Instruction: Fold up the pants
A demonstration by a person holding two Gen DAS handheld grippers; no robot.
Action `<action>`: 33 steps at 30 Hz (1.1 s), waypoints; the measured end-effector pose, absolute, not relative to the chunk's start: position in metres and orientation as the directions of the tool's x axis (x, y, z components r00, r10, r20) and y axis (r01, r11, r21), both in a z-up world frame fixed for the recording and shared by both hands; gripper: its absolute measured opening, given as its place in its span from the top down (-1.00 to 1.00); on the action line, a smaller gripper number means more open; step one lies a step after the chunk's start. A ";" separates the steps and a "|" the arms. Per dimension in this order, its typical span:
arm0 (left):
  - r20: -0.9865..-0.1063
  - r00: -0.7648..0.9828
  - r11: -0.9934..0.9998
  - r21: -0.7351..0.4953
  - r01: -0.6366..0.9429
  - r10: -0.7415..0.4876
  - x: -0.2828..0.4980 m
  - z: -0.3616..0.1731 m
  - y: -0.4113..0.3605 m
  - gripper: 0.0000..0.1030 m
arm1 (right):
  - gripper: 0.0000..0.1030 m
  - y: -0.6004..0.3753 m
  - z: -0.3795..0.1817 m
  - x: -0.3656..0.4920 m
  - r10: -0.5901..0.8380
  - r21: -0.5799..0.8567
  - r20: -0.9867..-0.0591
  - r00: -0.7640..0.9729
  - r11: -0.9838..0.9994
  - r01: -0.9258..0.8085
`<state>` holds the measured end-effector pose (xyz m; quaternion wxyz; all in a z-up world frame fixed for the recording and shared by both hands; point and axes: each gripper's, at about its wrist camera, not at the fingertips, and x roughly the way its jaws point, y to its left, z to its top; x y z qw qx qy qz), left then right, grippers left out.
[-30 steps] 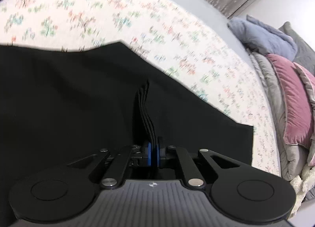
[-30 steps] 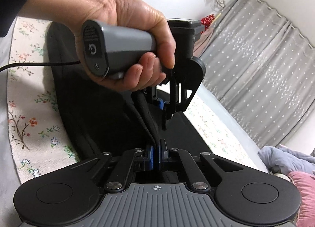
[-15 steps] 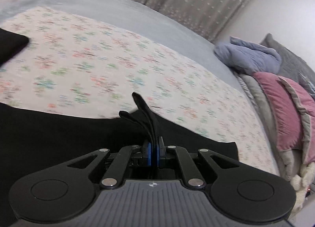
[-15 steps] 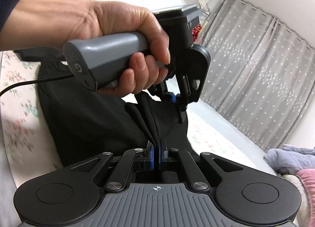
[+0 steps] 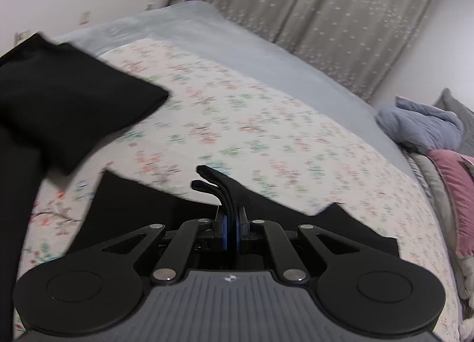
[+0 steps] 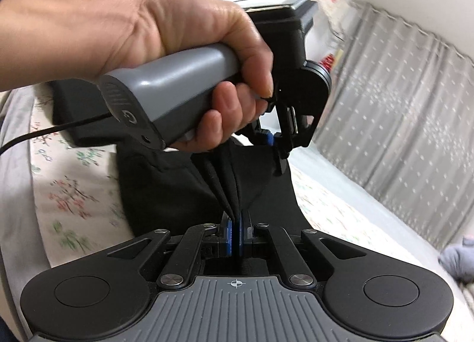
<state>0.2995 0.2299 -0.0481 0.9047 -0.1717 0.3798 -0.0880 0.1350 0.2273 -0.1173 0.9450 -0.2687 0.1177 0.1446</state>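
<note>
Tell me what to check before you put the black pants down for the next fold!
1. Left gripper clamped on the bunched edge of the black pants: ok.
2. Right gripper clamped on its own pinch of cloth: ok.
3. Person's hand wrapped firmly around the left gripper's handle: ok.
4. Cloth between the two grippers pulled smooth: not ok, it sags in folds.
5. Floral sheet ahead free of other things where the pants would land: ok; the pillows lie off to the side.
6. Pant legs lined up evenly: cannot tell, most of the cloth is hidden or blurred.
</note>
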 end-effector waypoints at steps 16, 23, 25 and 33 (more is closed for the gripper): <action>-0.663 0.723 0.955 -0.296 -0.011 -0.197 0.291 -0.058 0.259 0.62 | 0.94 0.257 -0.127 0.124 0.269 -0.474 -0.357 0.895 0.773 -0.421; -0.723 0.677 0.966 -0.248 -0.070 -0.137 0.302 -0.087 0.268 0.61 | 0.93 0.275 -0.145 0.138 0.252 -0.476 -0.458 0.852 0.741 -0.475; -0.689 0.704 0.942 -0.323 -0.087 -0.171 0.298 -0.080 0.281 0.61 | 0.92 0.272 -0.142 0.133 0.261 -0.476 -0.449 0.855 0.740 -0.476; -0.711 0.692 0.945 -0.298 -0.133 -0.127 0.298 -0.087 0.289 0.49 | 0.82 0.267 -0.142 0.138 0.304 -0.379 -0.492 0.816 0.769 -0.515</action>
